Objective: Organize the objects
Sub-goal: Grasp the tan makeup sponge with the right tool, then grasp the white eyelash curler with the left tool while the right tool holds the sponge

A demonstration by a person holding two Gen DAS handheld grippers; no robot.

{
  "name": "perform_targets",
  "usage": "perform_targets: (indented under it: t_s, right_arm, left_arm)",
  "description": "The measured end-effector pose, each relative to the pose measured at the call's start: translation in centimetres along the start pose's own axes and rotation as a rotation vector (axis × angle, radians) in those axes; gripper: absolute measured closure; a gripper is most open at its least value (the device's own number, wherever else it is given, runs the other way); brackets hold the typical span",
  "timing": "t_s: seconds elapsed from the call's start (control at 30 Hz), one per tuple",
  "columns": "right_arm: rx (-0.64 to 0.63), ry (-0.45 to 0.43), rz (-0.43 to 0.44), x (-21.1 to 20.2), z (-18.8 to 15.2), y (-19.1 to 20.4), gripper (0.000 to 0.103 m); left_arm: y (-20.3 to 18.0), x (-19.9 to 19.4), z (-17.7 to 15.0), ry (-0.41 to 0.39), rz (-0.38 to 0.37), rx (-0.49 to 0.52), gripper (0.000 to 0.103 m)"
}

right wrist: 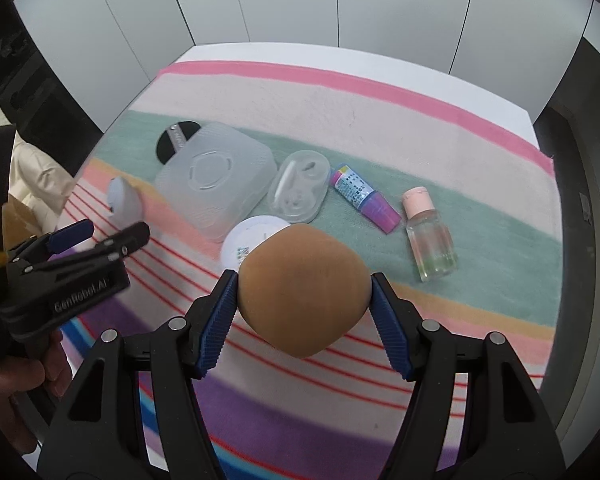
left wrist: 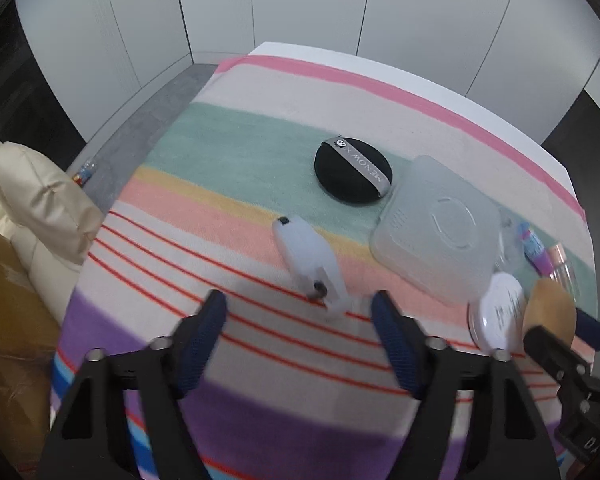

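While right gripper (right wrist: 304, 292) clamped tan sponge (right wrist: 303, 288) over striped cloth (right wrist: 440, 128), left gripper (left wrist: 300, 312) stood half open, empty; white bottle (left wrist: 308, 254) lay just ahead. Best place sponge beside round compact (right wrist: 256, 236), ahead-left; release low.

Scene being lit evenly by soft, diffuse light; source not being shown. Faint shadows being cast onto striped cloth (left wrist: 228, 184). Strong fisheye bending being seen at edges, wall panels (right wrist: 400, 4) being curved, corners being vignetted black. White spray bottle (left wrist: 308, 256) being smeared by motion blur in left view; tan sponge (right wrist: 304, 292) being rendered soft, close to lens.
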State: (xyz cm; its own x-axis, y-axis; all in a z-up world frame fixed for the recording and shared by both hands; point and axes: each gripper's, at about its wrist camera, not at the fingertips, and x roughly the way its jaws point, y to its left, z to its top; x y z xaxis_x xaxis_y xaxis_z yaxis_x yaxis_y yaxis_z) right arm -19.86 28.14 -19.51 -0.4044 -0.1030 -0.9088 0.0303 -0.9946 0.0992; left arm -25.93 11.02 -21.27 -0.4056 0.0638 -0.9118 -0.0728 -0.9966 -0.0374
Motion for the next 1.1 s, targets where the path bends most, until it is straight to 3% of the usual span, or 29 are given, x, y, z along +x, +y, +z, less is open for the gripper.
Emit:
perform_targets:
  t_s: [0.03, 0.07, 0.1, 0.13, 0.47, 0.53, 0.83, 0.97, 1.1]
  right_arm:
    - [-0.001, 0.003, 0.002, 0.4, 0.1, -0.1, 0.035]
    - [-0.002, 0.005, 0.003, 0.6, 0.2, -0.1, 0.035]
    - [-0.003, 0.007, 0.004, 0.9, 0.3, 0.0, 0.035]
    - [-0.004, 0.009, 0.005, 1.0, 0.3, 0.0, 0.035]
    - [-0.011, -0.019, -0.004, -2.5, 0.1, 0.8, 0.035]
    - [-0.014, -0.030, -0.004, -4.1, 0.1, 1.2, 0.035]
    - [-0.029, -0.092, -0.015, -11.3, -0.5, 2.5, 0.035]
    - [-0.028, -0.105, -0.020, -13.2, -1.6, 2.4, 0.035]
    - [-0.024, -0.098, -0.029, -13.1, -2.7, 2.2, 0.035]
  left_arm:
    - [-0.1, 0.3, 0.2, 0.003, 0.005, 0.005, 0.055]
    - [-0.3, 0.2, 0.3, -0.013, 0.017, 0.016, 0.074]
    - [-0.4, 0.2, 0.4, -0.016, -0.012, 0.030, 0.085]
    - [-0.6, 0.2, 0.5, -0.011, -0.037, 0.035, 0.087]
    - [-0.8, -4.9, -0.9, -0.036, -0.057, 0.077, 0.091]
    - [-0.6, -6.7, -1.3, -0.047, -0.052, 0.084, 0.102]
    - [0.2, -14.2, -3.3, -0.112, -0.078, 0.102, 0.102]
    - [0.8, -15.1, -3.9, -0.112, -0.082, 0.099, 0.101]
    - [0.8, -14.1, -4.8, -0.107, -0.082, 0.108, 0.091]
